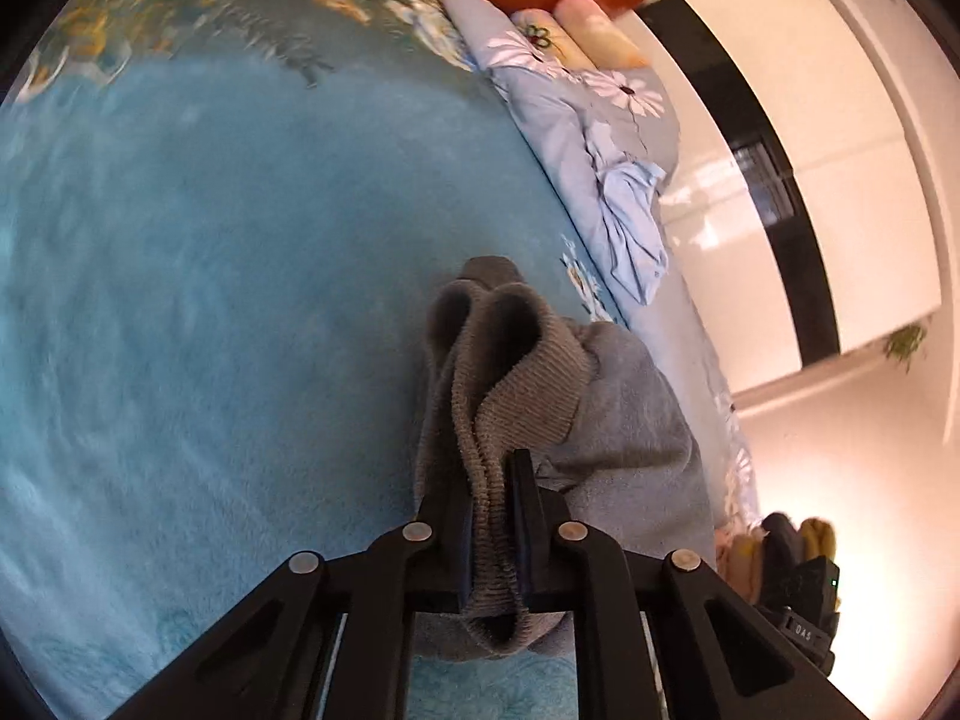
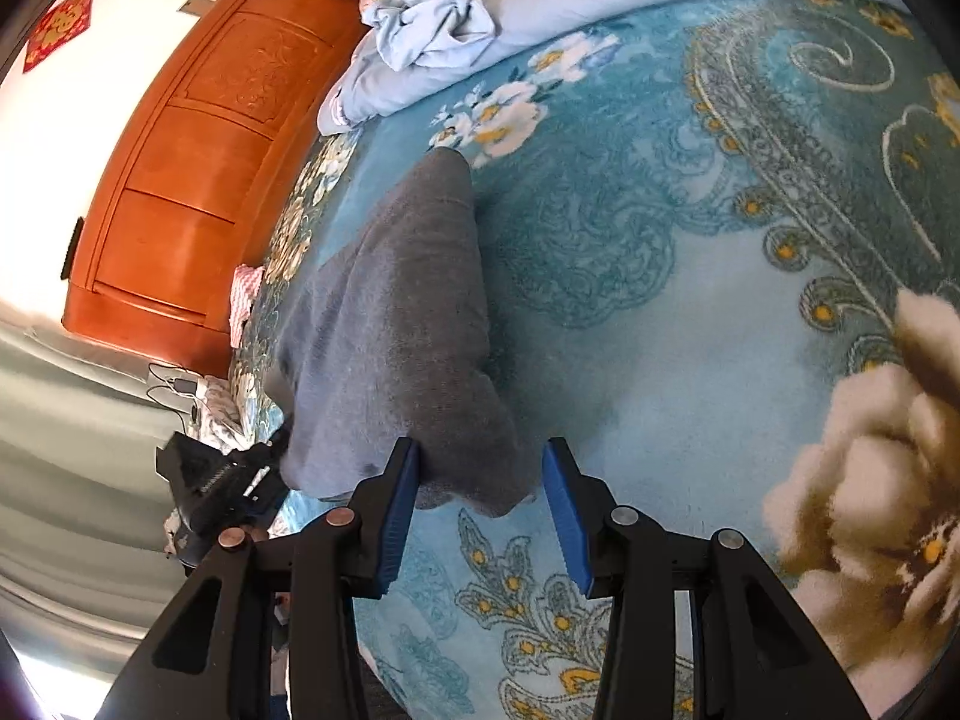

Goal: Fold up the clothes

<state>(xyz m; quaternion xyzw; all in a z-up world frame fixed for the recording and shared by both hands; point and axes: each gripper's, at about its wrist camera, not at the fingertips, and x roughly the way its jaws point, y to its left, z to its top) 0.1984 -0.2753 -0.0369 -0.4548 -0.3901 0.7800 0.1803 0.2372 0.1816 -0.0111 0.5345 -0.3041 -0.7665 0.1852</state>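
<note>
A big blue blanket (image 2: 690, 330) with flowers on it covers the bed. A wooden headboard (image 2: 192, 180) stands at one end, and a pale blue quilt (image 2: 432, 36) is bunched up near it. On the blanket lies a grey sweater (image 2: 396, 324), stretched out long. The left gripper (image 1: 493, 516) is squeezed tight on the sweater's ribbed edge (image 1: 516, 384), which bunches up between its two fingers. The right gripper (image 2: 480, 504) has its blue pads (image 2: 567, 516) wide apart, one on each side of the sweater's near end.
</note>
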